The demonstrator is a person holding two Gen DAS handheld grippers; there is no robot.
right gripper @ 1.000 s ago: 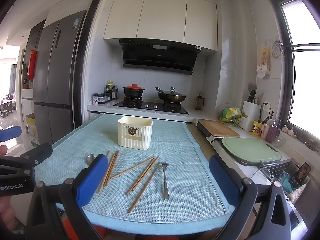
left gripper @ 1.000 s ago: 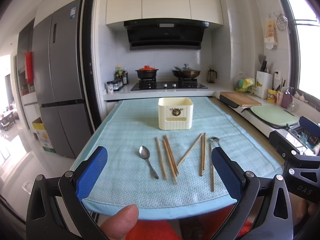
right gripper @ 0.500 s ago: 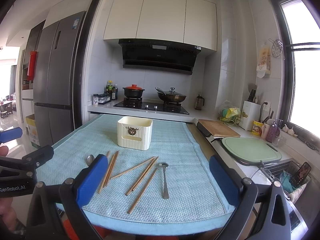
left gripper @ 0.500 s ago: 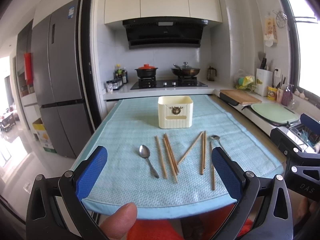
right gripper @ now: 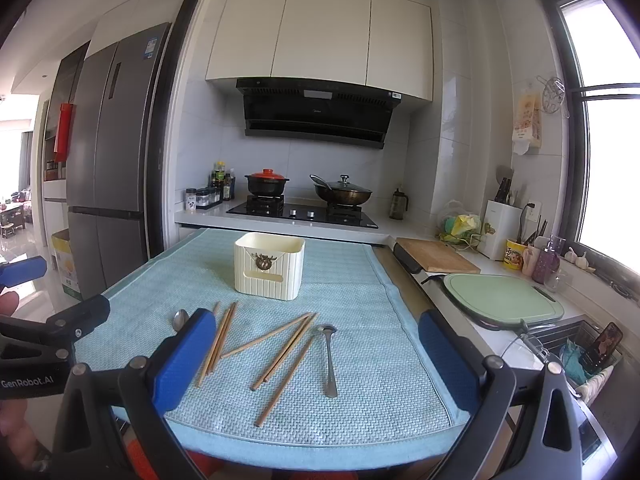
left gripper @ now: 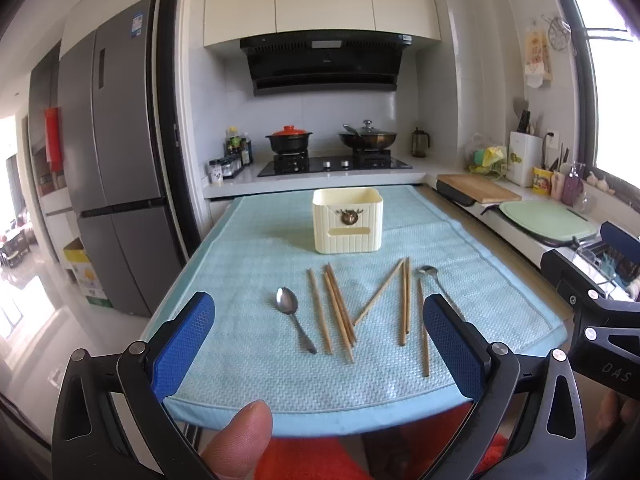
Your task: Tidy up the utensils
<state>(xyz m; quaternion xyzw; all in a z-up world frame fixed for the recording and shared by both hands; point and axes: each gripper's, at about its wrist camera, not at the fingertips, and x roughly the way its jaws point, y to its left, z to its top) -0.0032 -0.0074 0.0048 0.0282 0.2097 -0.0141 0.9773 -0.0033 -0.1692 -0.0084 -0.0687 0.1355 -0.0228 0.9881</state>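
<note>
A cream utensil holder (left gripper: 347, 220) (right gripper: 269, 266) stands upright at the far middle of the light blue mat (left gripper: 248, 248) (right gripper: 360, 280). In front of it lie several wooden chopsticks (left gripper: 338, 312) (right gripper: 280, 344), loosely scattered. One metal spoon (left gripper: 294, 316) (right gripper: 181, 319) lies at their left, another spoon (left gripper: 430, 274) (right gripper: 329, 356) at their right. My left gripper (left gripper: 318, 320) hovers open before the mat's near edge, holding nothing. My right gripper (right gripper: 316, 344) is likewise open and empty, just to the right of the left one.
Behind the table is a stove (left gripper: 334, 162) with two pots. A grey fridge (left gripper: 116, 160) stands at the left. On the right counter lie a wooden board (right gripper: 436, 260) and a green board (right gripper: 504, 298). A thumb (left gripper: 240, 436) shows low in the left view.
The left view has shifted very slightly; the utensils and holder lie as before. Both grippers remain open.
</note>
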